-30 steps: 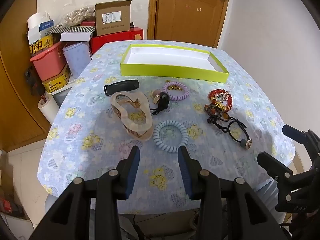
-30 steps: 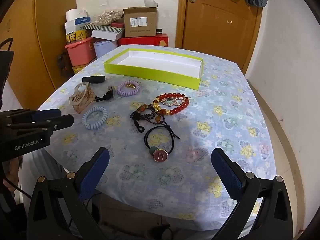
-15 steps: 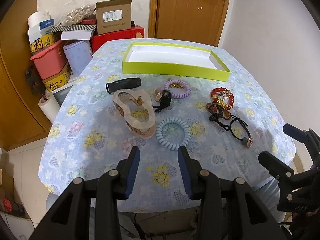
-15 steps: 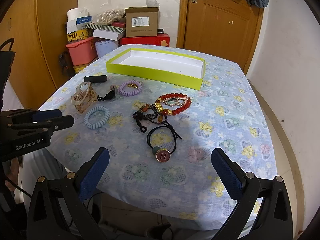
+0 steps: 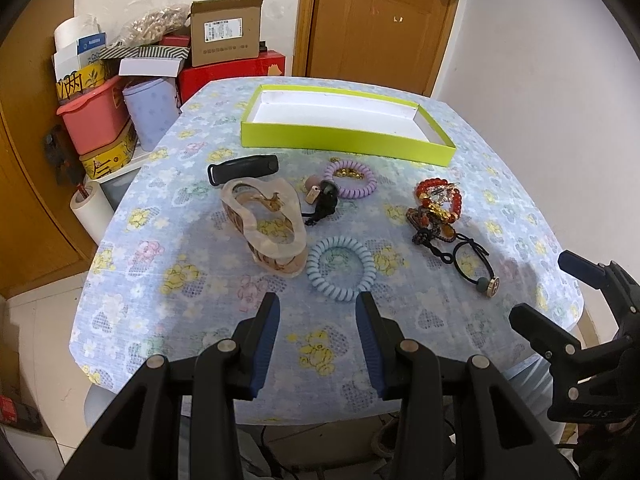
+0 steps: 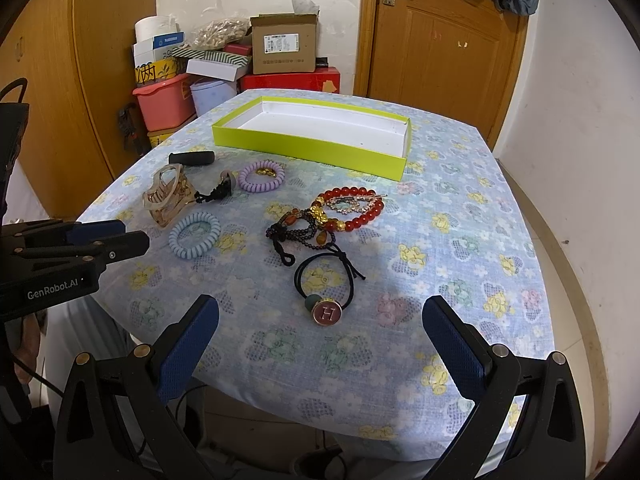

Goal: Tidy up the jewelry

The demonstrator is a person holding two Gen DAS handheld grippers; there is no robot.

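Jewelry lies on a floral tablecloth in front of an empty lime-green box. A blue coil hair tie sits just ahead of my left gripper, which is open and empty. A beige hair claw, a black clip, a purple coil tie and red beads lie beyond. A black hair tie with an H charm lies just ahead of my right gripper, open wide and empty.
Boxes, a pink bin and paper rolls are stacked left of the table against the wall. A wooden door stands behind. The table's rounded front edge is just under both grippers. The right gripper shows at the right of the left wrist view.
Both grippers have drifted slightly back and up from the table; the jewelry has not moved. Both stay open.
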